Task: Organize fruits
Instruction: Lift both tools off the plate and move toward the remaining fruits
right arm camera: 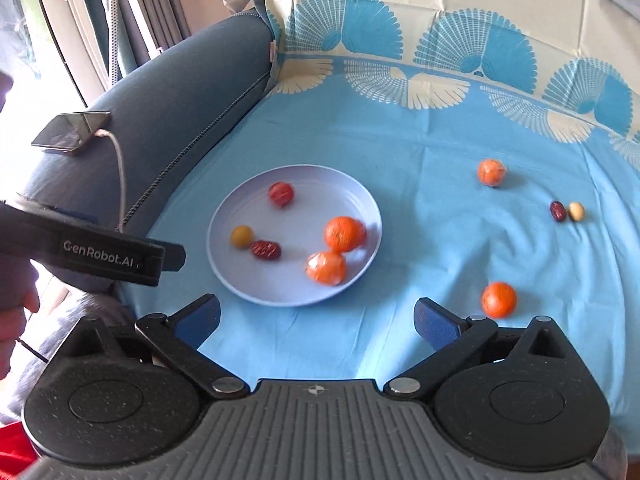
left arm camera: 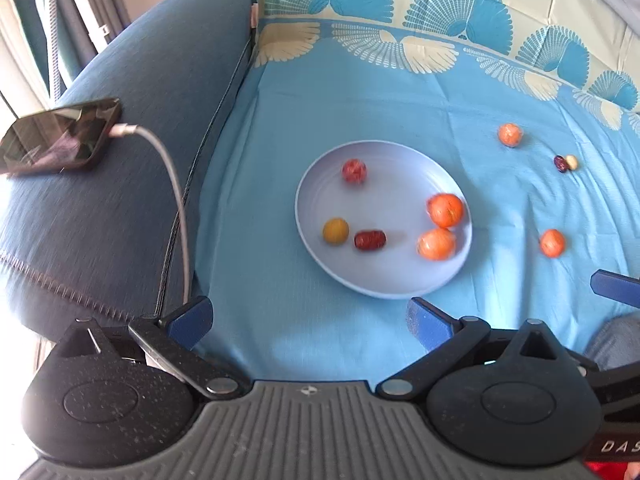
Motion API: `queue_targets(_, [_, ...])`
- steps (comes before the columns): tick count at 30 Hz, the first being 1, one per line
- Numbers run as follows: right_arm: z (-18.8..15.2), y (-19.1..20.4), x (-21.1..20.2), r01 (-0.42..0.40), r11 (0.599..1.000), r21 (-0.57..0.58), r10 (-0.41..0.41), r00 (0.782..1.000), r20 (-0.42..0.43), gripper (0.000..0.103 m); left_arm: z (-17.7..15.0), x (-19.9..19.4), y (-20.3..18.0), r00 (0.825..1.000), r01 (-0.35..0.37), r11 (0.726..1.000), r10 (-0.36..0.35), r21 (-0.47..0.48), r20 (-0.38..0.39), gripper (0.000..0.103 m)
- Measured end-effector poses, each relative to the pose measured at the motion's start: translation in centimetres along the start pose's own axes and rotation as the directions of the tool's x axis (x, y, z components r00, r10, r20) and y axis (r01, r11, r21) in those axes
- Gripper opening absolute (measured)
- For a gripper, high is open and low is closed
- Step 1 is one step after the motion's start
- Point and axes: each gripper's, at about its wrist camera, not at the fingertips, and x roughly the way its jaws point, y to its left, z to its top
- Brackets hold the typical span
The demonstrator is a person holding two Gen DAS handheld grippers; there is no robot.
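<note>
- Left wrist view: left tool [left arm camera: 310,320] released, fingers spread wide, nothing between them, hovering over the blue cloth [left arm camera: 360,112] just short of the plate [left arm camera: 320,264].
- Plate pale lilac, on the cloth, holding five fruits: a red one [left arm camera: 354,171] at the far side, a yellow one [left arm camera: 335,231] and a dark red date [left arm camera: 369,240] side by side toward the left, two oranges [left arm camera: 445,210] [left arm camera: 436,244] touching at the right rim. Those two are blurred.
- Loose on the cloth, right of the plate: a far orange [left arm camera: 510,135], a near orange [left arm camera: 552,243], and a small dark date [left arm camera: 561,163] touching a pale nut-like piece [left arm camera: 572,162].
- Phone [left arm camera: 60,136] with a white cable [left arm camera: 176,184] plugged in lies on the sofa arm [left arm camera: 132,80], left of the cloth.
- Right wrist view: right tool [right arm camera: 318,318] also released, fingers wide apart and empty, near the plate's front rim; the near orange sits just beside its right finger [right arm camera: 436,324].
- The left tool's finger, marked GenRobot.AI, shows at the left edge, well clear of the plate.
</note>
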Motion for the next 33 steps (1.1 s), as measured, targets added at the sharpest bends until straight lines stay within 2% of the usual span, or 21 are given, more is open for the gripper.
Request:
queue_targets(8, [-1.3, 1.1, -5.0, 0.07, 0.998, -0.01, -0.068, 0.992, 0.107, 0.102, -2.4, -5.6, -0.5, 0.994, 0.0, 1.0, 0.0, 0.003, 0.113, 0.103])
queue_targets(19, [-3.2, 2.7, -8.8, 0.147, 0.984, -0.099, -0.124, 0.97, 0.21, 0.102, -4.0, -7.9, -1.7, 0.987, 0.017, 1.0, -0.017, 0.001, 0.159, 0.103])
queue_targets(24, [-3.8, 2.9, -9.8, 0.123, 0.986, -0.117, -0.093, 0.968, 0.232, 0.102, -4.6, -9.0, -2.2, 0.977, -0.009, 1.0, 0.005, 0.016, 0.212, 0.103])
queue_targets(28, [-4.0, 2.9, -9.9, 0.158, 0.982, -0.106, -0.131, 0.965, 0.227, 0.102, -4.8, -9.6, -2.4, 0.97, -0.021, 0.999, 0.012, 0.035, 0.241, 0.103])
queue_targets(33, [-4.1, 2.2, -10.1, 0.163, 0.984, -0.071, -0.144, 0.963, 0.227, 0.102, -4.9, -10.0, -2.7, 0.961, -0.064, 0.996, 0.045, 0.06, 0.274, 0.103])
